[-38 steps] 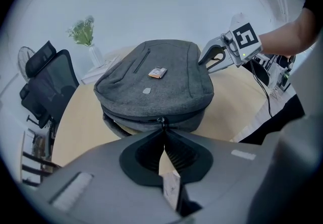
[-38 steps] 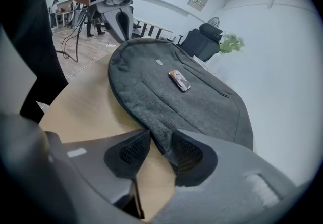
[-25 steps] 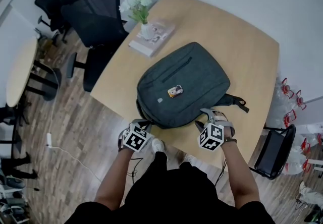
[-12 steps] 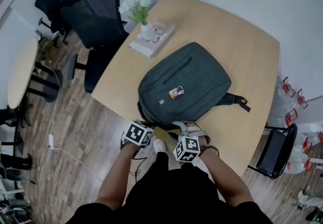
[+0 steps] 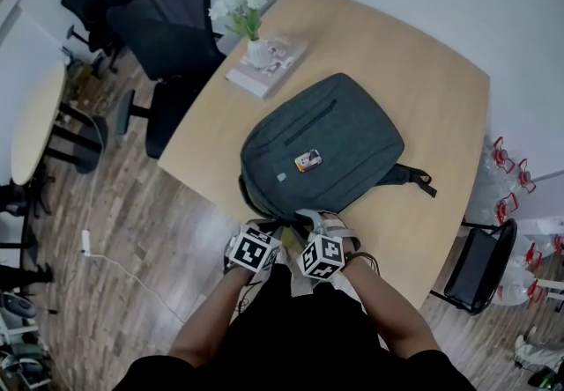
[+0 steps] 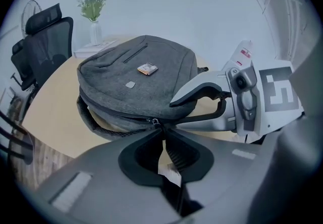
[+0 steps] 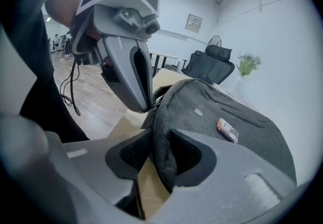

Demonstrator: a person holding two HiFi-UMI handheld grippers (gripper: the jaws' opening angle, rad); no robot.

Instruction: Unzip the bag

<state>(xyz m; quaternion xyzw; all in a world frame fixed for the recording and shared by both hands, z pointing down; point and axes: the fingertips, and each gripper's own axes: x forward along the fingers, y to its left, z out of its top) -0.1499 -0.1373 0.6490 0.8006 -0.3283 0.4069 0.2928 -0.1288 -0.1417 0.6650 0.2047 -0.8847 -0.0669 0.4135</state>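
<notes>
A grey backpack (image 5: 322, 147) lies flat on the wooden table (image 5: 432, 99), its zipped rim facing me. My left gripper (image 5: 267, 226) is at the near rim. In the left gripper view its jaws (image 6: 160, 126) stand shut, tips pinched on the zipper pull (image 6: 154, 121). My right gripper (image 5: 308, 220) sits right beside it. In the right gripper view a fold of the backpack's rim (image 7: 162, 140) fills the gap between the closing jaws (image 7: 160, 142), and both pads touch it. The left gripper (image 7: 146, 106) shows there from the side, its tip at the same rim.
A vase of white flowers (image 5: 242, 15) stands on books (image 5: 264, 68) at the table's far left corner. Black office chairs (image 5: 167, 28) stand left of the table and another chair (image 5: 476, 261) to the right. A small orange tag (image 5: 307, 159) lies on the backpack.
My right gripper has moved left from the backpack's strap side to the near rim, ending beside the left gripper. The left gripper has shifted slightly right.
</notes>
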